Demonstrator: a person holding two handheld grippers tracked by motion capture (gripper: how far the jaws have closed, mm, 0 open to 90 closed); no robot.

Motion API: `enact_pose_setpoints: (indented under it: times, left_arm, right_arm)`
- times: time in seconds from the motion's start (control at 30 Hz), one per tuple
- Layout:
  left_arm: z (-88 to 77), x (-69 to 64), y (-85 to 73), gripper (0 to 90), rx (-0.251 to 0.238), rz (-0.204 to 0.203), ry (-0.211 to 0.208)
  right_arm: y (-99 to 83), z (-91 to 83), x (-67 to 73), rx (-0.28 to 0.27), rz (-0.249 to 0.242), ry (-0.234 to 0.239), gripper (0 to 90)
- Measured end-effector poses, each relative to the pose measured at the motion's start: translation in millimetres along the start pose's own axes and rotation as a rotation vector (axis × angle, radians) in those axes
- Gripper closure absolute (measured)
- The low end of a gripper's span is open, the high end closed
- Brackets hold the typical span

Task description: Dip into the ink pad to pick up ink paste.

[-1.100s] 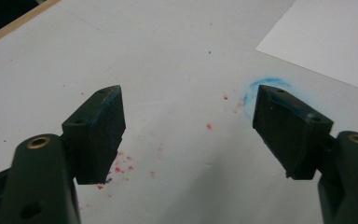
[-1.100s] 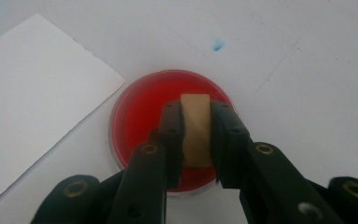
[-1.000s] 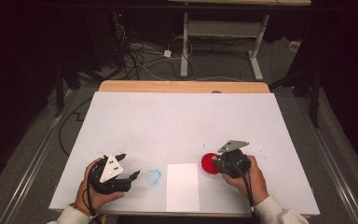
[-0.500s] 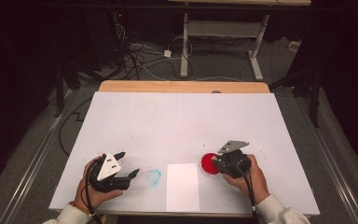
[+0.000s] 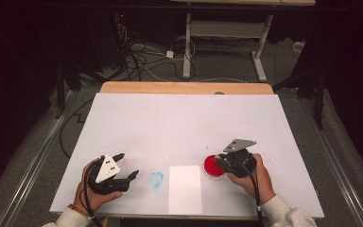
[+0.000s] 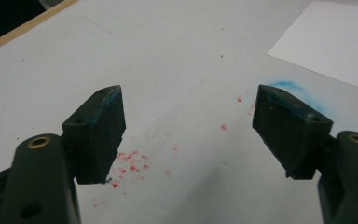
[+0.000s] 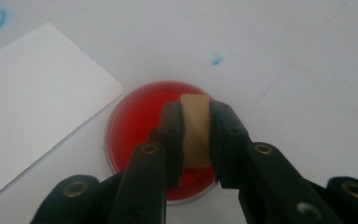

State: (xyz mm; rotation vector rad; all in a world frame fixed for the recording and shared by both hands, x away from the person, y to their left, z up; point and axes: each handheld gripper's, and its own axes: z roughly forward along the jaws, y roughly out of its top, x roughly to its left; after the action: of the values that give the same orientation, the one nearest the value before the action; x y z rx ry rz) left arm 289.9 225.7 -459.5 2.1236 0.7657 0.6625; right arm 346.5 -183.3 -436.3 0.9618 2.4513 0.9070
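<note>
Right gripper (image 7: pixel 196 135) pinching a tan block (image 7: pixel 195 128), held directly over the red dish (image 7: pixel 135 126); block's long axis in line with the jaws. White sheet (image 5: pixel 185 189) just left of the dish, so probably the next target, nearer this hand. Left gripper (image 6: pixel 189 126) spread wide, holding nothing, over red specks (image 6: pixel 130 165), beside a blue smear (image 5: pixel 155 179)

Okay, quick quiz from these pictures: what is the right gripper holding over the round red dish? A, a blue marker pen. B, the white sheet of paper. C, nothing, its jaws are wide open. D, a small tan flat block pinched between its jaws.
D: in the right gripper view, the right gripper has its jaws closed on a small tan flat block above the round red dish, beside the white sheet of paper.
</note>
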Motion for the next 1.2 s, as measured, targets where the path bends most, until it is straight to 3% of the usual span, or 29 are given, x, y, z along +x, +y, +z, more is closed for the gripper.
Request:
enact_pose_setpoints:
  times: [0.07, 0.27, 0.7, 0.93, 0.97, 1.1, 1.2]
  left_arm:
    - [-0.4, 0.8, 0.1, 24.8, 0.004, -0.016, 0.0]
    - [-0.7, -2.9, -0.1, 24.8, 0.011, -0.01, -0.003]
    - [6.6, -4.0, 3.9, 24.8, 0.01, 0.012, -0.024]
    - [6.2, -5.8, 4.1, 24.9, 0.019, 0.0, -0.023]
    - [6.3, -5.4, 4.5, 24.9, 0.016, 0.015, -0.018]
    - [6.3, -6.8, 4.1, 25.1, 0.027, 0.01, -0.025]
    - [6.3, -7.1, 4.1, 25.2, 0.029, 0.011, -0.022]
  right_arm:
    - [2.9, -5.5, 0.8, -0.014, -0.01, -0.001, 76.0]
    - [14.6, -20.6, 5.4, -0.065, -0.029, 0.009, 76.0]
    - [23.5, -33.4, 8.4, -0.094, -0.047, 0.011, 76.0]
    - [19.7, -18.2, 12.1, -0.045, -0.064, 0.03, 75.9]
    - [15.7, -10.5, 11.8, -0.014, -0.068, 0.035, 76.0]
    - [9.3, 0.1, 10.5, 0.029, -0.054, 0.038, 76.0]
    - [3.7, 10.4, 9.9, 0.069, -0.069, 0.029, 75.9]
